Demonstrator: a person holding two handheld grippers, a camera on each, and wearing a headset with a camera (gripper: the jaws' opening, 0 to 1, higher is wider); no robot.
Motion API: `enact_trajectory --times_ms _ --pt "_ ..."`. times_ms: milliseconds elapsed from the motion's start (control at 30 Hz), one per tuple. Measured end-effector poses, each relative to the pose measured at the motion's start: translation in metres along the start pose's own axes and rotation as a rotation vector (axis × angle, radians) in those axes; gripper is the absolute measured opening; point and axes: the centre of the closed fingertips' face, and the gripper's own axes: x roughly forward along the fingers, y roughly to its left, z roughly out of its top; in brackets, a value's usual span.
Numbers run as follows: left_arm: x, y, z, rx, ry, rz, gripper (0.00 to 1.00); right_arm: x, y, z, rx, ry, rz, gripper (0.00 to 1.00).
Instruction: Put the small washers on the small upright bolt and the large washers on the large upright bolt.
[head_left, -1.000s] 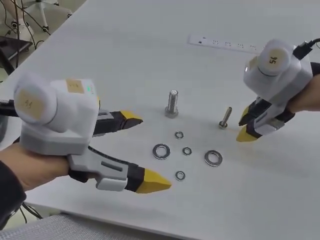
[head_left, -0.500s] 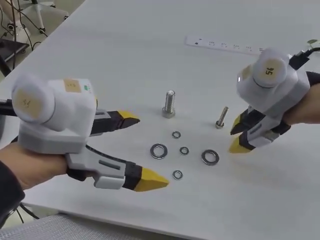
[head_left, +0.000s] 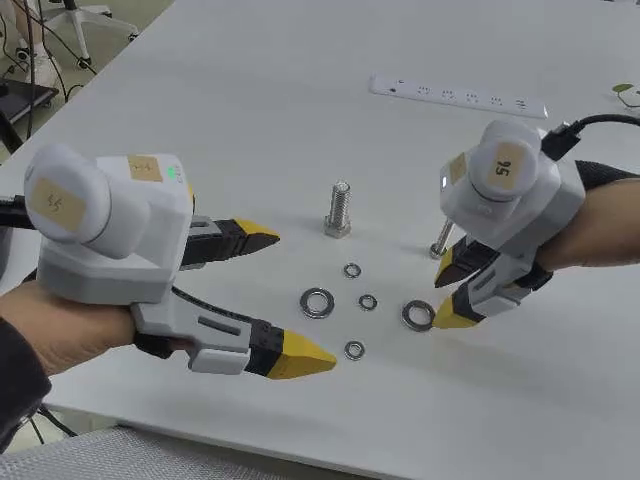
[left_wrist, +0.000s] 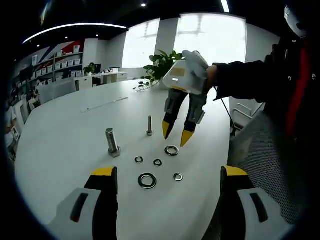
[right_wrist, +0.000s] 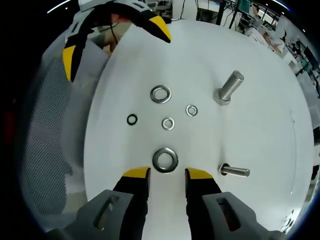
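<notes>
One large washer (head_left: 418, 315) lies flat on the white table (head_left: 250, 120), right of centre in the head view. It sits just before the tips of the right gripper (head_left: 441, 298), whose jaws are slightly apart and hold nothing. The second large washer (head_left: 318, 302) and three small washers (head_left: 368, 302) lie at centre, below the large upright bolt (head_left: 338, 210). The small bolt (head_left: 441, 240) stands just behind the right gripper. At lower left, the left gripper (head_left: 298, 297) is spread wide and empty.
</notes>
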Motion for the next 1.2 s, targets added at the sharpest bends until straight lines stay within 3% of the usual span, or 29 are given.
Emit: enact_trajectory --times_ms 467,1200 --pt "-0.001 0.001 0.001 0.001 -0.007 0.001 0.84 0.015 0.005 0.003 -0.028 0.036 0.008 0.29" --pt "-0.003 0.006 0.005 0.000 -0.017 0.019 0.84 0.021 0.003 0.003 -0.061 0.060 -0.009 0.26"
